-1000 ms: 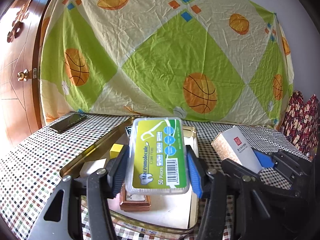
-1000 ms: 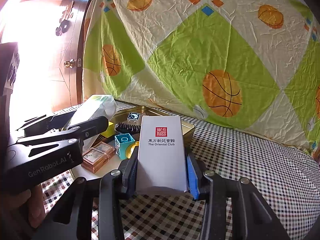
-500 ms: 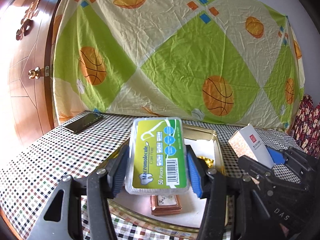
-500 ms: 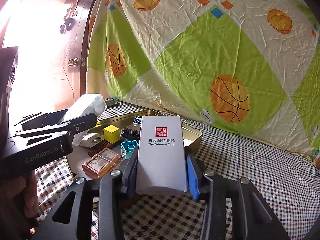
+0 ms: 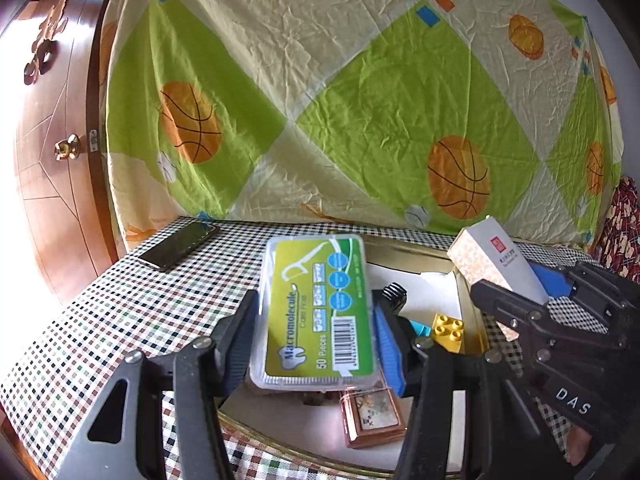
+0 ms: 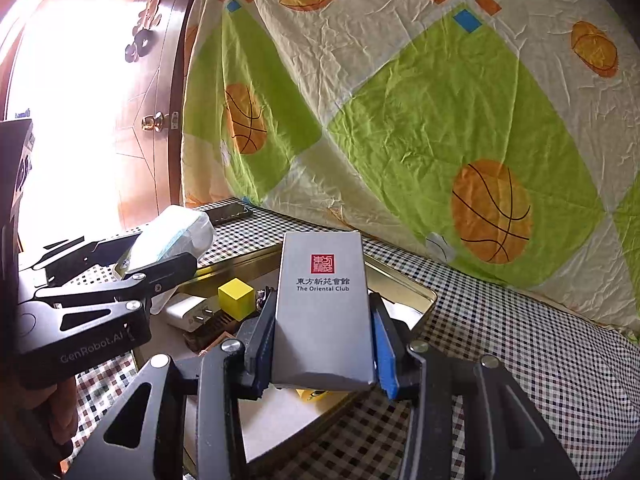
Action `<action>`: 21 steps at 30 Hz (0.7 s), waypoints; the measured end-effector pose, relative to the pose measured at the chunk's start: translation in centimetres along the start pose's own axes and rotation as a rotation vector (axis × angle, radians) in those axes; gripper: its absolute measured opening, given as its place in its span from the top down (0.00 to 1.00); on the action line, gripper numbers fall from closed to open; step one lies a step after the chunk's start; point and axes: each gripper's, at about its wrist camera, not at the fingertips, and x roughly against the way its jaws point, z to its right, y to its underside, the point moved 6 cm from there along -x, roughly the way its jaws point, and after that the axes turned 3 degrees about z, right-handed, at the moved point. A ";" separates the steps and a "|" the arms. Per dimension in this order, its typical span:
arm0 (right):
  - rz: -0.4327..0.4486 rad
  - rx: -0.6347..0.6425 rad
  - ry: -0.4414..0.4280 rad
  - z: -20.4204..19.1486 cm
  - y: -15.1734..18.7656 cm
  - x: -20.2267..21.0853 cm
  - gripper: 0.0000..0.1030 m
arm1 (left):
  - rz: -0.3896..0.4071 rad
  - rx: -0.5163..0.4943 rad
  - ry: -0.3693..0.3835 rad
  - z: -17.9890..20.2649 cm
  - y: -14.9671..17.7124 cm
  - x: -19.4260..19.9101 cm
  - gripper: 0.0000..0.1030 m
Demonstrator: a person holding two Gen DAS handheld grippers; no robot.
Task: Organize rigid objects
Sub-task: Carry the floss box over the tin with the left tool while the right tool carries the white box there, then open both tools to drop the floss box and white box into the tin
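Observation:
My left gripper [image 5: 312, 344] is shut on a green dental floss box [image 5: 316, 312] and holds it above the left part of a gold metal tray [image 5: 404, 244]. My right gripper [image 6: 320, 344] is shut on a grey Oriental Club box [image 6: 324, 308] above the tray's [image 6: 404, 284] right side. That box also shows in the left wrist view [image 5: 492, 260]. The floss box shows edge-on in the right wrist view [image 6: 172, 236]. In the tray lie a yellow cube [image 6: 236, 298], a white charger [image 6: 188, 312], a copper-framed card box [image 5: 372, 416] and a yellow brick [image 5: 448, 328].
A black phone [image 5: 180, 246] lies at the far left of the checkered tablecloth [image 5: 100, 332]. A basketball-print sheet [image 5: 340, 100] hangs behind the table. A wooden door [image 5: 48, 140] stands to the left. A dark ridged part [image 5: 394, 292] and a teal piece [image 5: 420, 326] lie in the tray.
Both grippers have shifted left over the tray with their boxes still held. More of the tray's right contents show in the left wrist view; the right gripper sits nearer the tray.

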 end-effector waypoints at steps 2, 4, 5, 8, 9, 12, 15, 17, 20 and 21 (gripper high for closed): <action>-0.018 -0.003 -0.004 0.0 -0.1 -0.8 0.57 | -0.023 0.001 0.014 0.1 0.1 -0.7 0.48; -0.043 -0.007 -0.006 0.2 -0.3 -1.7 0.57 | -0.049 -0.003 0.021 0.2 0.4 -1.4 0.48; -0.055 -0.009 -0.003 0.2 -0.3 -2.1 0.57 | -0.063 -0.007 0.027 0.2 0.5 -1.7 0.48; -0.103 -0.027 -0.001 0.6 0.0 -3.6 0.57 | -0.100 -0.010 0.037 0.4 1.0 -2.6 0.48; -0.116 -0.035 0.000 0.8 0.2 -4.0 0.57 | -0.111 -0.014 0.040 0.5 1.1 -2.9 0.48; -0.150 -0.041 0.001 0.9 0.8 -5.0 0.57 | -0.136 -0.018 0.047 0.7 1.6 -3.5 0.48; -0.165 -0.034 0.005 0.8 1.2 -5.4 0.57 | -0.146 -0.022 0.045 0.8 1.9 -3.8 0.48; -0.167 -0.033 0.009 0.8 1.3 -5.4 0.57 | -0.150 -0.022 0.047 0.8 2.0 -3.9 0.48; -0.173 -0.029 0.006 0.7 1.3 -5.4 0.57 | -0.158 -0.022 0.047 0.7 2.2 -4.1 0.48; -0.178 -0.023 -0.002 0.6 1.4 -5.4 0.57 | -0.159 -0.024 0.046 0.8 2.2 -4.1 0.47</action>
